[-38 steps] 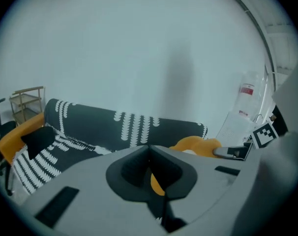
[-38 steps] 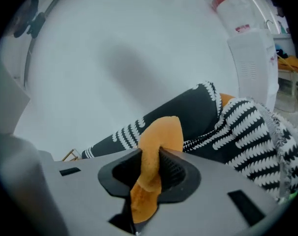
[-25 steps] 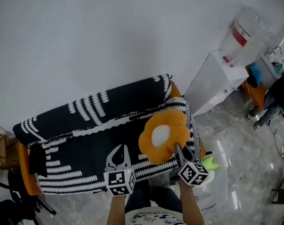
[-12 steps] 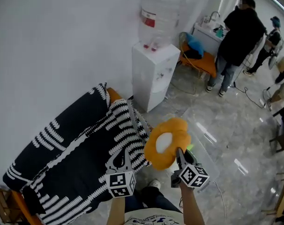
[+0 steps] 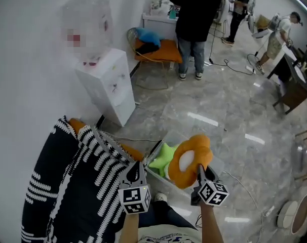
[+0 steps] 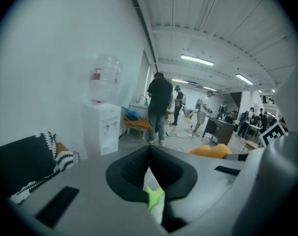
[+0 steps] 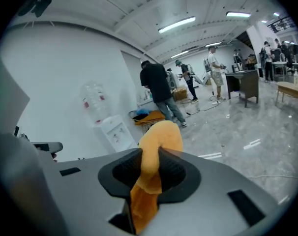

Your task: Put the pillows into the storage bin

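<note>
My right gripper (image 5: 199,169) is shut on the lower edge of an orange flower pillow (image 5: 189,158) with a white centre. It holds the pillow above a clear storage bin (image 5: 157,150) on the floor. A green star pillow (image 5: 162,158) lies in that bin. In the right gripper view the orange pillow (image 7: 158,140) is pinched between the jaws of the right gripper (image 7: 150,155). My left gripper (image 5: 136,167) hangs shut and empty beside the bin, over the sofa's edge. Past the left gripper (image 6: 149,151), a bit of the green pillow (image 6: 155,198) shows.
A sofa under a black and white blanket (image 5: 72,181) fills the lower left. A white water dispenser (image 5: 105,82) stands against the wall behind it. People (image 5: 194,14) stand farther back by an orange bench (image 5: 156,49). A cable (image 5: 242,186) lies on the grey floor.
The view has swung from the sofa to the right. The right gripper has carried the orange pillow off the sofa and over the bin. The left gripper has stayed shut.
</note>
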A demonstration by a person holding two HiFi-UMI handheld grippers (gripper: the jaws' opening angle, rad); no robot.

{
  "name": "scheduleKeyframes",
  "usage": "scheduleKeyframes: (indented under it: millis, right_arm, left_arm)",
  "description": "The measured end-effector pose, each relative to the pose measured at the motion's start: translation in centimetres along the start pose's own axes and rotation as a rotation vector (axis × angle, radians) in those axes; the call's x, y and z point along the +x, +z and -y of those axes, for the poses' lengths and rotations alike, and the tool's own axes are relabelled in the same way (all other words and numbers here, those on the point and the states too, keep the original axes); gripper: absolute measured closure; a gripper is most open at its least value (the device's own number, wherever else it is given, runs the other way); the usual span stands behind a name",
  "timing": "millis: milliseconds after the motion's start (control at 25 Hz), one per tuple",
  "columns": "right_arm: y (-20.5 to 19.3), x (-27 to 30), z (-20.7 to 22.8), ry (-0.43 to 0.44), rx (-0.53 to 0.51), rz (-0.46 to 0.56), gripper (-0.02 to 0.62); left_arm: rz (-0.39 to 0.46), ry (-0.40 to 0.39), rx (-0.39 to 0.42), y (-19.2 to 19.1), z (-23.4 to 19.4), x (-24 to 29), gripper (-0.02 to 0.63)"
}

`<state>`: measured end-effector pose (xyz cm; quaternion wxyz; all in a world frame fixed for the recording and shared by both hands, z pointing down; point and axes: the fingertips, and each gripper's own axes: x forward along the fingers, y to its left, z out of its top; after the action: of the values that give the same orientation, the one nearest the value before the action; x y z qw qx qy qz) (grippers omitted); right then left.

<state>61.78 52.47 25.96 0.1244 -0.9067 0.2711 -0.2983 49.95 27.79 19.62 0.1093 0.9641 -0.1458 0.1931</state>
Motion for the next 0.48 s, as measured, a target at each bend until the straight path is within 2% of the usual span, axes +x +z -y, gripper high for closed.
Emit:
scheduleKeyframes:
  millis: [240, 480]
  right_arm:
    - [0.2, -0.5, 8.1, -0.168, 0.032, 0.005, 0.495]
    - [-1.8, 0.1, 14.4, -0.317, 0.069, -0.036, 0.495]
  left_arm:
    - [-0.078, -0.153, 0.080, -0.7, 7.3, 6.4, 0.592]
    - [-0.188, -0.305, 0.172, -3.1, 13.0, 13.1, 0.592]
